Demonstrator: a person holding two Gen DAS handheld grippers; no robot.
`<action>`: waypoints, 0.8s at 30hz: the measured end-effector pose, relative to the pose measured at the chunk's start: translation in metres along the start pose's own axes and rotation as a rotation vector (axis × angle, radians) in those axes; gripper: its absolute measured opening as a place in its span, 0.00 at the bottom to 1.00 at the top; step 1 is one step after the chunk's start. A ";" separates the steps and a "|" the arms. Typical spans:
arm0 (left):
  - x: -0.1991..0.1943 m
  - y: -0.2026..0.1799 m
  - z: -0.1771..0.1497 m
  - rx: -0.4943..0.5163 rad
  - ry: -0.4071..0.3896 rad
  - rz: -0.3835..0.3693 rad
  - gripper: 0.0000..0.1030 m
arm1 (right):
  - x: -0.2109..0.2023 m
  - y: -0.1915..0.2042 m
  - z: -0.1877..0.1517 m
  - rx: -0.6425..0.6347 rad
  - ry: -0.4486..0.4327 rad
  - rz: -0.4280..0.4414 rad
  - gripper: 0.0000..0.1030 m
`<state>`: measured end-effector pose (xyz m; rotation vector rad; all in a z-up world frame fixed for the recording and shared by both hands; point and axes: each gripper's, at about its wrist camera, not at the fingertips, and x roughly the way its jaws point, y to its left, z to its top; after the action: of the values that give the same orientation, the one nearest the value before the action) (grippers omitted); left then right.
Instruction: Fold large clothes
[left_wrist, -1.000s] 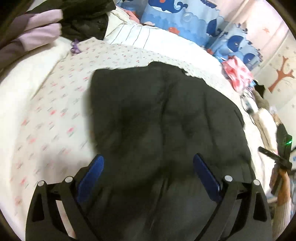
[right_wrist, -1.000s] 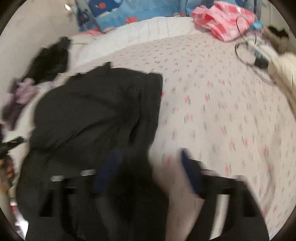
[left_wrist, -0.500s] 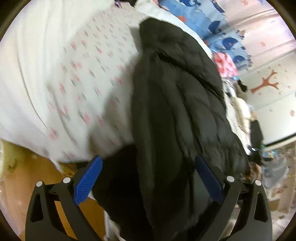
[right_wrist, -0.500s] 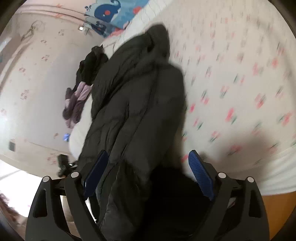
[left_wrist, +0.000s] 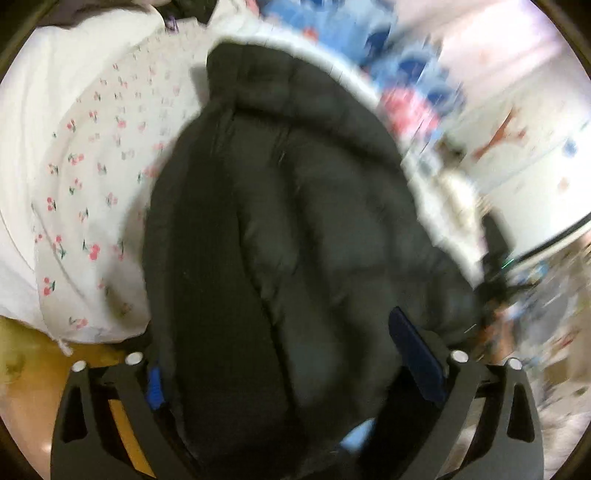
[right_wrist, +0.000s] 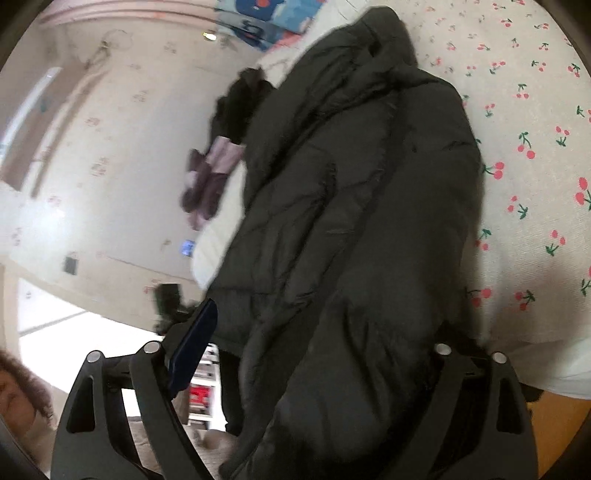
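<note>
The black puffer jacket (left_wrist: 295, 221) lies ahead of both our claws on the cherry-print bedspread (left_wrist: 92, 177), stretched lengthwise away from us, its near end hanging over the bed edge into our jaws. We judge it already folded once along its length, one long panel doubled over the other; the crosswise folds are still to do.

Our left claw (left_wrist: 295, 373) stands wide with its jaws closing, the jacket's near end bulging between them. The left pad is half buried in the fabric, but we cannot tell whether it is pressing yet. Our right claw (right_wrist: 314, 354) is also wide and closing, with jacket between the jaws; the left pad stands clear of the fabric and the right one is hidden.

Beyond the left claw's left finger lies open bedspread. Right of the right claw there is bare bedspread too. Under both claws the bed edge drops to a wooden floor (left_wrist: 26, 373). Far ahead of the right claw, other clothes (right_wrist: 221, 147) crowd the bed's far side.
</note>
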<state>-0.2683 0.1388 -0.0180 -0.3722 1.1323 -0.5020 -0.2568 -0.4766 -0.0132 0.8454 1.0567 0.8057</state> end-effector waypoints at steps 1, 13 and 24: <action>0.000 -0.001 0.000 0.025 0.000 0.034 0.78 | -0.001 0.001 -0.003 -0.020 -0.008 0.003 0.51; -0.072 -0.031 0.021 -0.047 -0.166 -0.202 0.12 | -0.035 0.078 0.004 -0.222 -0.164 0.062 0.06; -0.037 0.048 -0.061 -0.132 0.093 -0.232 0.64 | -0.057 0.009 -0.070 -0.079 0.075 0.053 0.30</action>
<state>-0.3279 0.1969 -0.0382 -0.6049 1.2226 -0.6552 -0.3412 -0.5087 -0.0008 0.7838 1.0648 0.9246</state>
